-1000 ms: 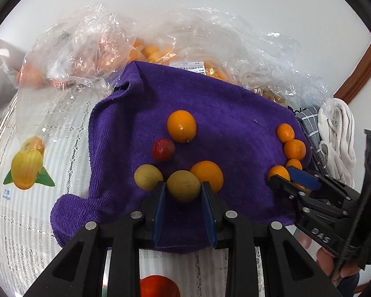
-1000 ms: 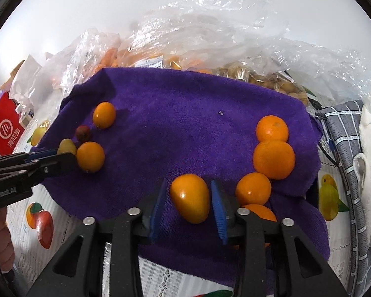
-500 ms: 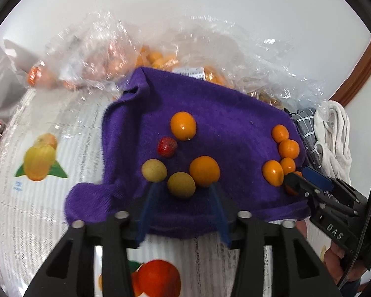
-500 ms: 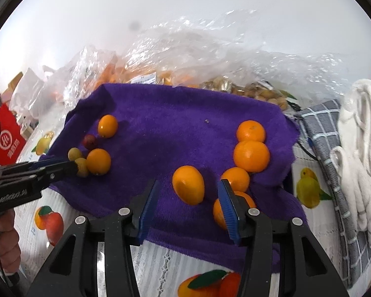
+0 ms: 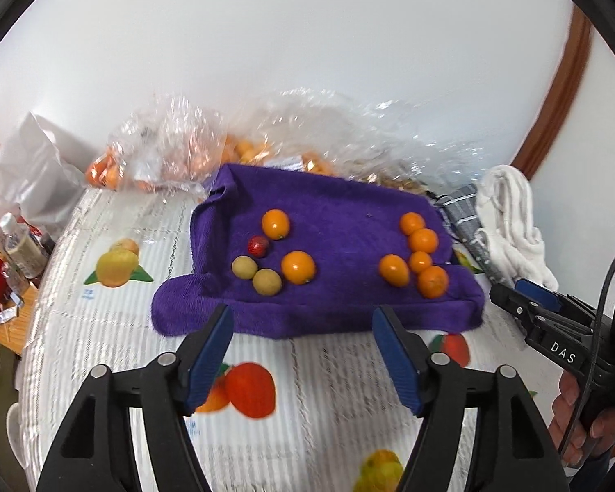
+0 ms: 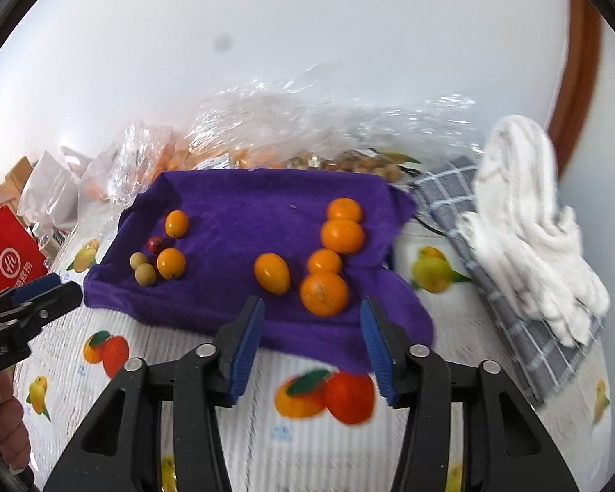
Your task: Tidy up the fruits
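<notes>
A purple towel (image 5: 340, 221) (image 6: 242, 201) lies on the fruit-print tablecloth. On its left part sit two tan longans (image 5: 267, 282) (image 6: 145, 274), a small red fruit (image 5: 258, 245) and two oranges (image 5: 298, 267). On its right part lies a cluster of several oranges (image 5: 423, 241) (image 6: 342, 235), with an oval one (image 6: 271, 272) beside them. My left gripper (image 5: 303, 322) hangs above the towel's near edge, jaws opening, nothing between them. My right gripper (image 6: 312, 313) is likewise raised near the front edge, jaws opening and empty.
Clear plastic bags of fruit (image 5: 242, 151) (image 6: 307, 131) are heaped against the white wall behind the towel. A grey checked cloth (image 6: 512, 287) and a white towel (image 6: 529, 221) lie to the right. A red box (image 6: 8, 258) and bottles (image 5: 20, 242) stand at the left.
Both grippers let go of their fruit, a longan on the left and the oval orange on the right, opened wider, and pulled back and up from the towel.
</notes>
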### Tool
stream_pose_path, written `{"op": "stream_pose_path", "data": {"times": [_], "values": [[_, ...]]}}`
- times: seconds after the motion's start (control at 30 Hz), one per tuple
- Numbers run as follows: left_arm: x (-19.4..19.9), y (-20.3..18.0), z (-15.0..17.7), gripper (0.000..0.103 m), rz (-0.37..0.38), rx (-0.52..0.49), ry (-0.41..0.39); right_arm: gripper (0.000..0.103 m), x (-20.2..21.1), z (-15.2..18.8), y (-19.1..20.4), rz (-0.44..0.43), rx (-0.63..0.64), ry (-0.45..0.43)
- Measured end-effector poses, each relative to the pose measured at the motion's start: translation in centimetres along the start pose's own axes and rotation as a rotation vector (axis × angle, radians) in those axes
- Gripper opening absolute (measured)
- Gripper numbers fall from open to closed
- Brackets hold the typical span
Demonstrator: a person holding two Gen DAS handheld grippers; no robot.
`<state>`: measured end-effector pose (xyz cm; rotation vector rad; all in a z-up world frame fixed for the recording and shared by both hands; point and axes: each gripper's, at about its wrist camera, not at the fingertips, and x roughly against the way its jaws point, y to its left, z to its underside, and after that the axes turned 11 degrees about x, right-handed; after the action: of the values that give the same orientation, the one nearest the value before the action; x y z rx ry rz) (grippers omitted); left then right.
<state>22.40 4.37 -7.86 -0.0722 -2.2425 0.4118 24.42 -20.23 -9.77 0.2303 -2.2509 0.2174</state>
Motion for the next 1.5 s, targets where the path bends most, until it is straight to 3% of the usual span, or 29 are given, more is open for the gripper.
{"op": "stream_pose_path", "data": {"times": [0.3, 0.37, 0.57, 0.83, 1.5], "values": [[5.7, -2.1, 2.9, 0.085, -0.015, -0.051, -0.082, 0.072, 6.6, 3.1, -1.6, 0.025, -0.039, -0.042], [6.9, -2.4, 3.6, 0.088, -0.019, -0.062, -0.096, 0.083, 8.1, 3.8, -1.8, 0.032, -0.056, -0.059], [9.9, -3.5, 5.3, 0.098, -0.022, -0.073, -0.148, 0.100, 11.4, 5.7, -1.9, 0.055, -0.070, -0.107], [12.1, -4.2, 7.0, 0.102, -0.045, -0.084, -0.202, 0.101, 13.4, 7.3, -1.5, 0.060, -0.062, -0.114], [14.0, -4.8, 8.2, 0.102, -0.073, -0.092, -0.225, 0.101, 15.3, 8.2, -1.1, 0.066, -0.048, -0.135]]}}
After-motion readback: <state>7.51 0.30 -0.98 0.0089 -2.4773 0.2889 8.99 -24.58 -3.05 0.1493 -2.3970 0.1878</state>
